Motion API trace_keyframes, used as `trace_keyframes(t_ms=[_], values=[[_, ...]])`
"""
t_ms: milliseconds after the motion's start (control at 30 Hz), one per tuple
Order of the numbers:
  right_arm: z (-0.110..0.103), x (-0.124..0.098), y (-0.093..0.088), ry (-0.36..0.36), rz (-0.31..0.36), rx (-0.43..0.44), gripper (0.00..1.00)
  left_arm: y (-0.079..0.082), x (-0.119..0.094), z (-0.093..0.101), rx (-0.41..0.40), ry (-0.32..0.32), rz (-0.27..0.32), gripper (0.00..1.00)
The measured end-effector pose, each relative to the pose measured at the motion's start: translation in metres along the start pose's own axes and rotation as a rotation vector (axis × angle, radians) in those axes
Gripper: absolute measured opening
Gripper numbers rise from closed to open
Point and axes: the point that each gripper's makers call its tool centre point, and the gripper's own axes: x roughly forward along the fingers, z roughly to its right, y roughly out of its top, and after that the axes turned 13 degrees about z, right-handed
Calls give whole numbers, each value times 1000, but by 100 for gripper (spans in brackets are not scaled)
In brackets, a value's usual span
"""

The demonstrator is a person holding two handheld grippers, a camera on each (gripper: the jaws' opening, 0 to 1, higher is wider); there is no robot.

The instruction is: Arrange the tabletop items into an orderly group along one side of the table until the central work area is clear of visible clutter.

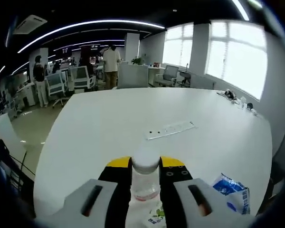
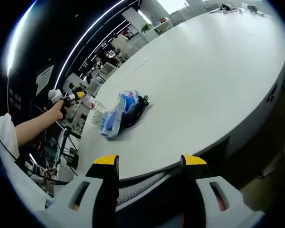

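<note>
A large white worktop (image 1: 109, 123) is spread across the left gripper view, with an open office of desks, chairs and standing people seen beyond its far edge at 11 o'clock and bright windows at 1 o'clock. In the right gripper view the same worktop is seen tilted, running from 8 o'clock up to 1 o'clock, its rounded edge just ahead of the jaws.

In the left gripper view a white power strip (image 1: 171, 129) is laid flat near the centre of the worktop, well apart from the other items. A blue-and-white packet (image 1: 233, 192) is seen at 4 o'clock, near the gripper. In the right gripper view a blue-and-white packet (image 2: 118, 115) lies at 9 o'clock of centre, touching a dark object (image 2: 138, 105) that is too small to be identified, possibly a cable or a pouch.

The left gripper (image 1: 146, 167) is clenched on a clear bottle (image 1: 146, 178) with a white cap, held upright between the yellow-tipped jaws at 6 o'clock. A green-printed wrapper (image 1: 156, 216) is glimpsed below the bottle.

The right gripper (image 2: 148, 164) is released, its jaws set wide apart with nothing between them, off the worktop edge. A hand (image 2: 58, 110) is seen at 9 o'clock in the right gripper view.
</note>
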Motion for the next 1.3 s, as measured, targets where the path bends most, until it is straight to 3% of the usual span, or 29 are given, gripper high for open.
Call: trace_keyframes(t_ms=[567,733,933,967,1067,1133,1200,1300], values=[[-10,7,-4,39,-24,-5,51,-4,-1,3,34,-14,30,22],[-14,0,-3,42,-19,-7,51,-7,-1,-1,49,-3,33,39],[-13,-8,-3,41,-6,1,51,3,-14,3,28,-6,85,57],[-13,-9,-3,41,-2,1,51,6,-17,3,23,-6,102,61],[-12,-9,-1,45,7,2,51,29,-33,15,-69,-20,227,80],[-10,-9,1,50,14,0,51,28,-40,17,-117,-38,272,93],[-10,-8,3,56,20,-3,51,26,-46,12,-115,-41,269,100],[-9,-7,6,69,24,-10,51,18,-65,20,-120,-55,228,100]])
